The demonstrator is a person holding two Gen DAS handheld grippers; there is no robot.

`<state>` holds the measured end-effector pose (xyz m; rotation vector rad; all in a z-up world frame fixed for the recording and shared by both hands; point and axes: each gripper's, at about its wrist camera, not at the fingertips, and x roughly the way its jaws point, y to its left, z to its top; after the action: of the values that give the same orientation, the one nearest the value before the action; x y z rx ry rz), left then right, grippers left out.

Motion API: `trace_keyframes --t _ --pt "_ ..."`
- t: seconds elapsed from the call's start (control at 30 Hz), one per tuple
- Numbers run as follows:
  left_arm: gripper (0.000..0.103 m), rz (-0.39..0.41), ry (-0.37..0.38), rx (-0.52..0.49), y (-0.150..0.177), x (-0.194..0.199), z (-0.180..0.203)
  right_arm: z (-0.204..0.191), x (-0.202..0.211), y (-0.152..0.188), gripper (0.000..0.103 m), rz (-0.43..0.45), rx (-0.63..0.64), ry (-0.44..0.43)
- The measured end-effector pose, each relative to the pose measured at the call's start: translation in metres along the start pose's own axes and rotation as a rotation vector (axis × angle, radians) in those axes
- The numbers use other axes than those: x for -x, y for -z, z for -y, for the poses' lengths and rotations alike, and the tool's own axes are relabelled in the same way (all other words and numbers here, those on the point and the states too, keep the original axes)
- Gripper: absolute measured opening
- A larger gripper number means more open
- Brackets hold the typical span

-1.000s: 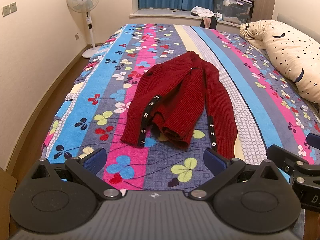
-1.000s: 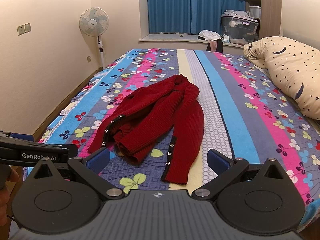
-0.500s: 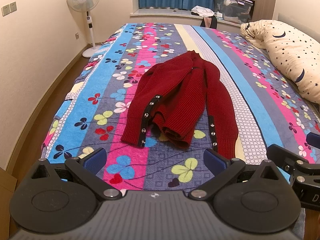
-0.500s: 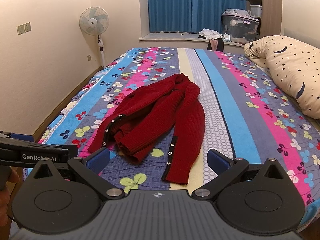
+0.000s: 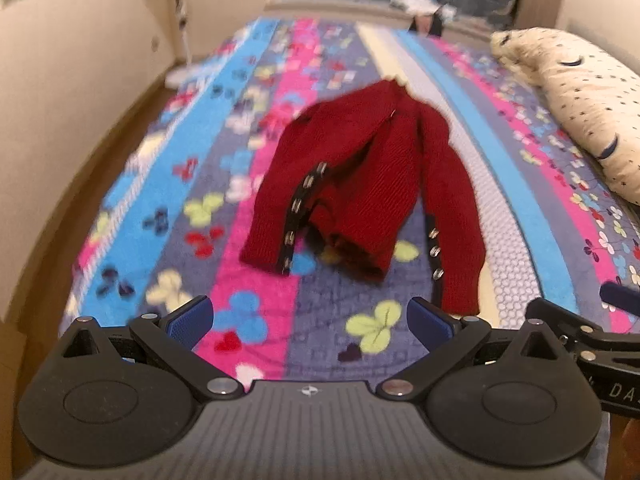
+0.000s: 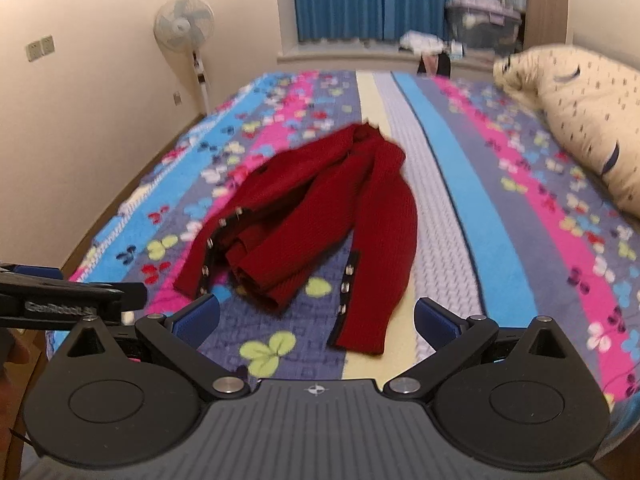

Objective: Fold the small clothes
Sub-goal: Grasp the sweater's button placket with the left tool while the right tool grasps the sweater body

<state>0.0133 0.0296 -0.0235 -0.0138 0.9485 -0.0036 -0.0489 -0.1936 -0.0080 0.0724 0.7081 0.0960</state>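
A small dark red knit cardigan lies rumpled on the striped flowered bedspread, collar far, hem near, its black snap-button plackets spread apart. It also shows in the right wrist view. My left gripper is open and empty, hovering over the near bed edge just short of the hem. My right gripper is open and empty, its fingers on either side of the cardigan's near right hem corner, above it.
A cream star-print pillow lies along the bed's right side. A standing fan is by the left wall. Blue curtains and storage boxes are at the far window. The other gripper's body shows at left.
Both grippers have moved forward toward the cardigan, which now looks larger and nearer. The views are motion-blurred. The cardigan itself has not moved.
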Motion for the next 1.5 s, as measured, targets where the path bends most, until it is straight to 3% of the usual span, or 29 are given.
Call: trace_keyframes --t 0.17,0.3,0.5,0.63,0.7,0.73,0.77,0.8,0.87,0.93,0.97,1.07,1.17,1.27,1.33,1.4,1.47,1.5 --pt "0.103 -0.110 -0.066 0.114 -0.001 -0.057 -0.035 0.014 -0.050 0.007 0.102 -0.093 -0.052 0.000" --pt "0.103 -0.115 -0.110 0.158 -0.015 -0.095 -0.059 0.021 -0.104 0.010 0.102 -0.150 -0.069 -0.019" --pt "0.103 -0.166 -0.088 0.058 -0.049 -0.180 -0.062 0.024 -0.204 -0.012 0.102 -0.242 -0.227 -0.161" --pt "0.103 -0.255 -0.064 0.015 -0.070 -0.249 -0.053 0.018 -0.277 -0.036 0.102 -0.283 -0.368 -0.190" --pt "0.099 -0.277 -0.060 -0.023 -0.077 -0.272 -0.046 0.015 -0.311 -0.041 0.085 -0.322 -0.424 -0.184" --pt "0.085 -0.269 -0.077 -0.057 -0.081 -0.278 -0.044 0.014 -0.322 -0.043 0.041 -0.343 -0.428 -0.202" --pt "0.071 -0.271 -0.116 -0.082 -0.085 -0.280 -0.044 0.014 -0.329 -0.044 0.028 -0.363 -0.436 -0.210" --pt "0.067 -0.276 -0.146 -0.086 -0.089 -0.279 -0.049 0.017 -0.328 -0.046 0.025 -0.364 -0.428 -0.203" --pt "0.050 -0.242 -0.205 -0.053 -0.102 -0.272 -0.070 0.030 -0.310 -0.053 0.020 -0.320 -0.378 -0.206" --pt "0.050 -0.183 -0.278 -0.048 -0.117 -0.266 -0.094 0.055 -0.287 -0.060 0.016 -0.256 -0.340 -0.175" --pt "0.050 -0.161 -0.319 -0.042 -0.127 -0.267 -0.107 0.071 -0.275 -0.064 0.015 -0.216 -0.321 -0.137" --pt "0.051 -0.143 -0.431 0.009 -0.158 -0.281 -0.140 0.127 -0.253 -0.081 0.015 -0.060 -0.216 0.106" --pt "0.051 -0.104 -0.584 0.078 -0.184 -0.297 -0.162 0.181 -0.256 -0.086 0.015 -0.113 -0.405 0.055" --pt "0.054 -0.104 -0.653 0.181 -0.196 -0.302 -0.181 0.168 -0.250 -0.081 0.015 -0.068 -0.321 0.036" --pt "0.056 -0.158 -0.527 0.236 -0.194 -0.300 -0.184 0.157 -0.253 -0.073 0.015 -0.065 -0.323 0.011" --pt "0.066 -0.203 -0.322 0.252 -0.181 -0.294 -0.173 0.152 -0.254 -0.066 0.015 -0.078 -0.360 -0.042" --pt "0.084 -0.218 -0.144 0.250 -0.163 -0.287 -0.154 0.148 -0.255 -0.062 0.020 -0.074 -0.382 -0.076" --pt "0.087 -0.224 -0.068 0.252 -0.153 -0.286 -0.142 0.145 -0.257 -0.061 0.021 -0.074 -0.388 -0.081"
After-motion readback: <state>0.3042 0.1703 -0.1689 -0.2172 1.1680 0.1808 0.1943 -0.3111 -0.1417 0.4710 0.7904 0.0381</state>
